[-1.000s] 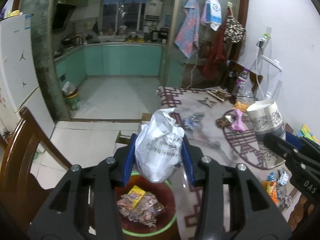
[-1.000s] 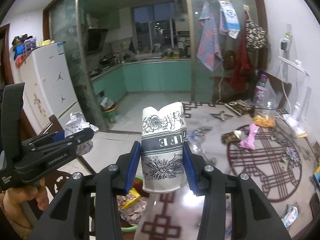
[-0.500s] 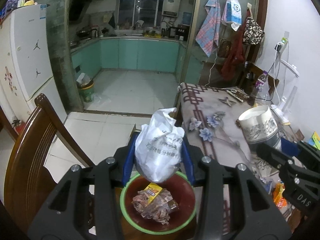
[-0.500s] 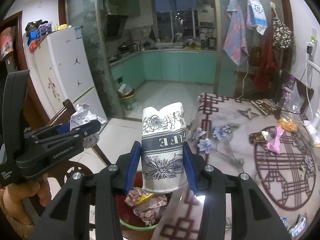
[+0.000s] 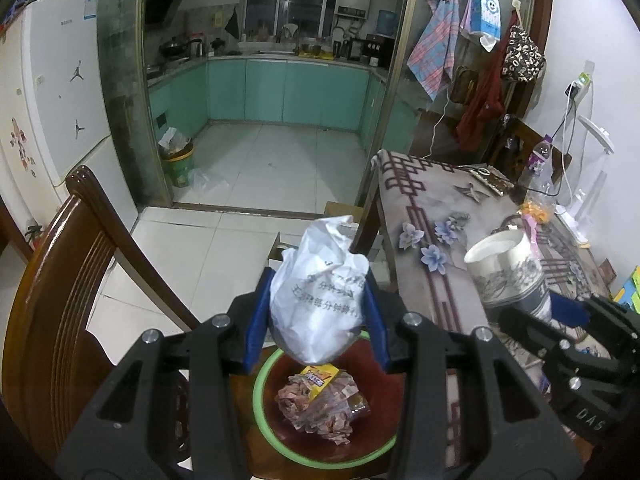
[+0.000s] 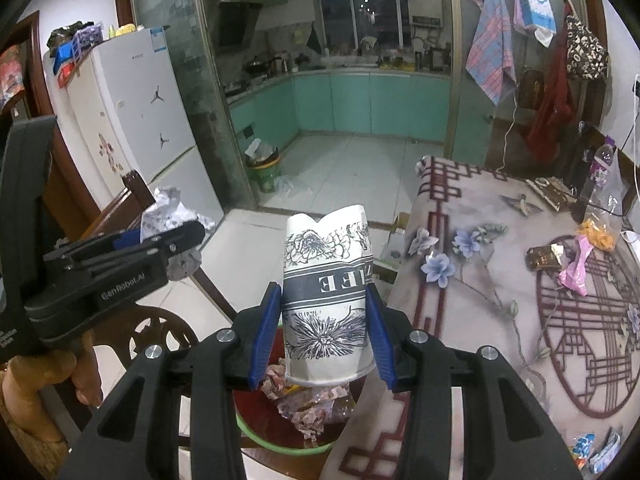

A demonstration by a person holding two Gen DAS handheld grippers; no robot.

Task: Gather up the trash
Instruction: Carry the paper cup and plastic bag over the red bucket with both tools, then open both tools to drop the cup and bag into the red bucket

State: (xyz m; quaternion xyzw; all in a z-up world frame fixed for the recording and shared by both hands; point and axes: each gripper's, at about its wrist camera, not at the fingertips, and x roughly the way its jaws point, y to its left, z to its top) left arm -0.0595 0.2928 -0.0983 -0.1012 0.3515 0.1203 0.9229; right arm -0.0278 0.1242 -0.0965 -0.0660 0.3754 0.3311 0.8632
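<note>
While both hover above bowl (image 5: 264, 396), left claw (image 5: 316, 320) clamps bag (image 5: 316, 304), right claw (image 6: 326, 330) cup (image 6: 326, 292)

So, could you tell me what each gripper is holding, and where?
Left gripper: crumpled white bag, pinched across its middle. Right gripper: paper cup, gripped at its lower sides.

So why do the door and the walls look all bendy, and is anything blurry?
Left wrist view: the fisheye lens bows the doorframe and wall toward the dark corners; the crumpled bag looks sharp. Right wrist view: the same bending on the fridge; the paper cup is crisp, and the tablecloth nearby smears slightly.
</note>
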